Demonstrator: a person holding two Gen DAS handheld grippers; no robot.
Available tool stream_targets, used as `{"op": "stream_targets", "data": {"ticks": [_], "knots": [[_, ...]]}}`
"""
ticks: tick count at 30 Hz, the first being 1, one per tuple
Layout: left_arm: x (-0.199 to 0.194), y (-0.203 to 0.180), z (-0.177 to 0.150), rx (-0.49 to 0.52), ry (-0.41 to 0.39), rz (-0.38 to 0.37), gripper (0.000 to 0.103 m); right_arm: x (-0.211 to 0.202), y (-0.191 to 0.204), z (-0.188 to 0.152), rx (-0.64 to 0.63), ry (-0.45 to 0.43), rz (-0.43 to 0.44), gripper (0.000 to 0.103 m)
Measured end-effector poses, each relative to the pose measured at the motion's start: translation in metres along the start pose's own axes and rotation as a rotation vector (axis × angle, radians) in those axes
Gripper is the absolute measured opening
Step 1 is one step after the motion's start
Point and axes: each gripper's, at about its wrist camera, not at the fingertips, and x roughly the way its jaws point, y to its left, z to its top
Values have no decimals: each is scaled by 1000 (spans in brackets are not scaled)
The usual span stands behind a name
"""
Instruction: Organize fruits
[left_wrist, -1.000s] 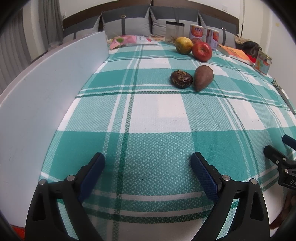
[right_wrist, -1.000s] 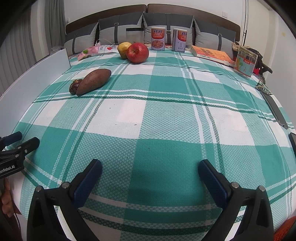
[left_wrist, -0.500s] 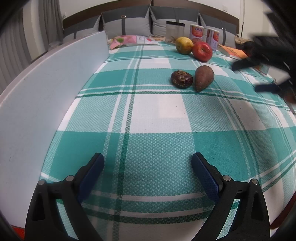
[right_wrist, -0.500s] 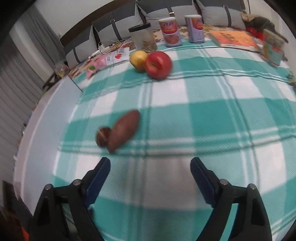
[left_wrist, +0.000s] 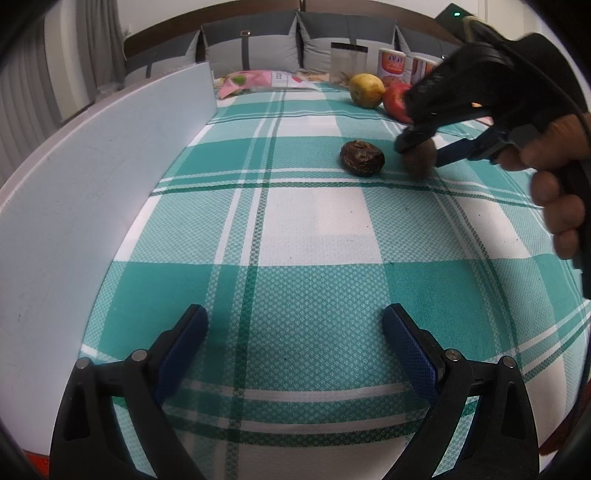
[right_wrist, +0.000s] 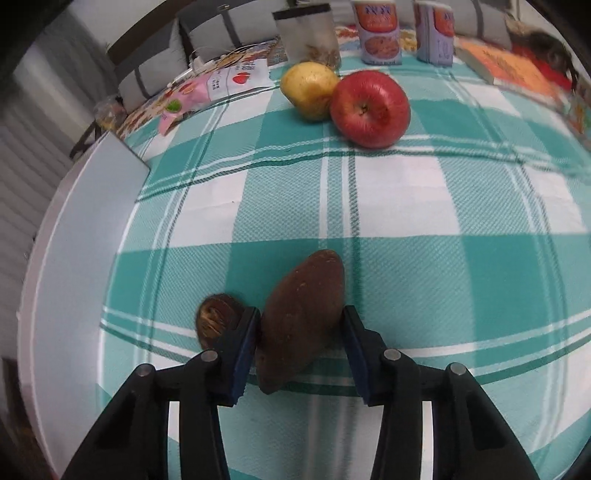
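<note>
A: What is seen of the right gripper (right_wrist: 299, 332)?

B: It is pointed down at the checked tablecloth (right_wrist: 406, 199), and its jaws are closing. The long brown fruit (right_wrist: 301, 321) is found between them. The left pad seems to be touching its side; whether the right pad is pressed on it cannot be told for certain, though hardly any gap is seen.

A: And the hand behind it?

B: In the left wrist view the right hand (left_wrist: 554, 173) is seen wrapped round the black grip at the right edge, with the blue fingers placed about the brown fruit, which is blurred there.

A: How is the left gripper (left_wrist: 295, 343) held?

B: Its jaws are spread wide above bare cloth at the near edge, and nothing is held between them.

A: Where are the other fruits?

B: The small dark round fruit (right_wrist: 216, 319) is lying just left of the long brown one, beside the right gripper's left finger. The red apple (right_wrist: 369, 109) and the yellow fruit (right_wrist: 308, 90) are set touching each other at the far side, well apart from the brown pair. A white board (left_wrist: 92, 206) is stood along the left edge of the cloth.
</note>
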Motion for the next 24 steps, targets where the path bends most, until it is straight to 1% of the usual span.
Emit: {"op": "stream_targets", "data": {"ticks": [3, 7, 8, 11, 12, 14, 15, 16, 18, 19, 24], "knots": [[0, 0, 0, 0, 0, 1, 97, -18, -15, -5, -87, 19, 4, 41], [0, 0, 0, 0, 0, 1, 97, -35, -49, -23, -204, 83, -65, 40], [0, 0, -1, 0, 0, 1, 97, -37, -58, -28, -212, 93, -78, 40], [-1, 0, -1, 1, -2, 1, 97, -45, -80, -38, -179, 60, -56, 40], [-1, 0, -1, 1, -4, 1, 97, -48, -84, -40, -159, 43, -42, 42], [-1, 0, -1, 4, -7, -2, 97, -54, -90, -46, -132, 19, -21, 53], [-1, 0, -1, 6, -8, -4, 97, -58, -92, -50, -122, 6, -13, 64], [0, 0, -1, 8, -8, -6, 97, -63, -94, -56, -112, -12, -11, 72], [0, 0, -1, 8, -10, -6, 97, -73, -97, -70, -92, -55, -20, 77], [0, 0, -1, 7, -10, -6, 97, -78, -98, -80, -79, -79, -31, 78], [-1, 0, -1, 6, -11, -4, 97, -87, -91, -130, -83, -168, -105, 78]]}}
